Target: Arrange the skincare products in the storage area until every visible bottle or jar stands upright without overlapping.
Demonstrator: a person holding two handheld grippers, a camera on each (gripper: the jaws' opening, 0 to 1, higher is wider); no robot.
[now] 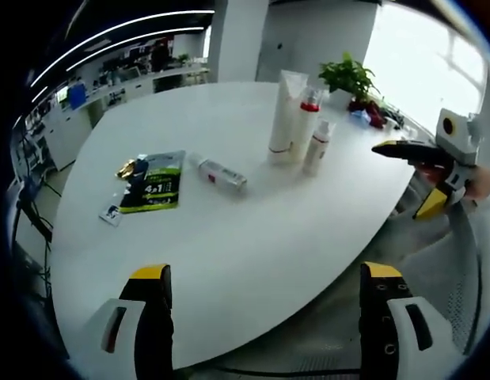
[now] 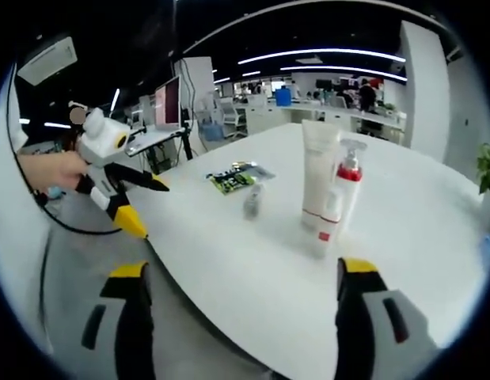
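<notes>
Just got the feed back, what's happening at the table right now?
A person holds both hand-held grippers open and off the edge of the white table, gripping nothing. The left hand-held gripper and right hand-held gripper hover apart from the products. A white tube, pump bottle and small bottle stand upright together. One small bottle lies flat beside a green packet.

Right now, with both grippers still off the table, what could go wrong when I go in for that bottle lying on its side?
The lying bottle is round and rests free on the smooth white table, so it may roll if nudged. The upright tube, pump bottle and small bottle stand closely bunched; standing another one beside them could topple them. The green packet lies close by and could get dragged.
</notes>
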